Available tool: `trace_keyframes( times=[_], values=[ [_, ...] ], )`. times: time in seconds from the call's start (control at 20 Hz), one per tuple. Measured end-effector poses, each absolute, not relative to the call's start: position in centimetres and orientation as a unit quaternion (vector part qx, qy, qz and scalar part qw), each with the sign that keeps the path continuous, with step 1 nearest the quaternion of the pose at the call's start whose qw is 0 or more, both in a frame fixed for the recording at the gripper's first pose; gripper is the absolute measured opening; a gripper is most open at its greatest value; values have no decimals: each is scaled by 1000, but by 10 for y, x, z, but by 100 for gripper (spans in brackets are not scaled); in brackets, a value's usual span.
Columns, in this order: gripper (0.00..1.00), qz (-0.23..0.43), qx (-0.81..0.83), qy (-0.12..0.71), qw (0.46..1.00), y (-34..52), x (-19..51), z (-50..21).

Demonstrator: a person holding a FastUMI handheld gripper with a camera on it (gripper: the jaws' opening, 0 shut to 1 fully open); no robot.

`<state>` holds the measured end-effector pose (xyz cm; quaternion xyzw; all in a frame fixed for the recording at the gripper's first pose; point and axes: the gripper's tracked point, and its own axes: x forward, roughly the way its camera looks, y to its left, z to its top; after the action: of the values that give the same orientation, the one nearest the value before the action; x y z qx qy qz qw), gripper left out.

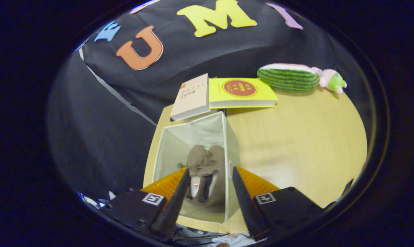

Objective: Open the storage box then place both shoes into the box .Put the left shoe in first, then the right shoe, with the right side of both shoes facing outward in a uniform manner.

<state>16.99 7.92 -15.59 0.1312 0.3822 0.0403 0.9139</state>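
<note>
The white fabric storage box [169, 144] stands open on the wooden table, just ahead of my fingers. Inside it lie brown shoes [207, 171], seen from above with a pale lining showing; they look like two side by side, but I cannot separate them clearly. My gripper [209, 173] hovers above the box mouth with its two dark, orange-backed fingers [179, 195] spread apart. Nothing is held between them; the shoes lie well below in the gap.
Beyond the box lie a white book [191, 97] and a yellow book [241, 92] side by side. A watermelon plush [287, 78] and a small pink-green toy [332, 80] sit at the table's far right. Bare tabletop [303, 137] spreads right of the box.
</note>
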Motion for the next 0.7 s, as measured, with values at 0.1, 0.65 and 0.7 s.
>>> trace_keyframes(
  times=[0.1,0.65,0.7],
  values=[
    [96,28,98,343,934,69,168,-137],
    [99,19,32,161,986,50,113,-60],
    [99,21,32,142,989,48,105,-55]
  ],
)
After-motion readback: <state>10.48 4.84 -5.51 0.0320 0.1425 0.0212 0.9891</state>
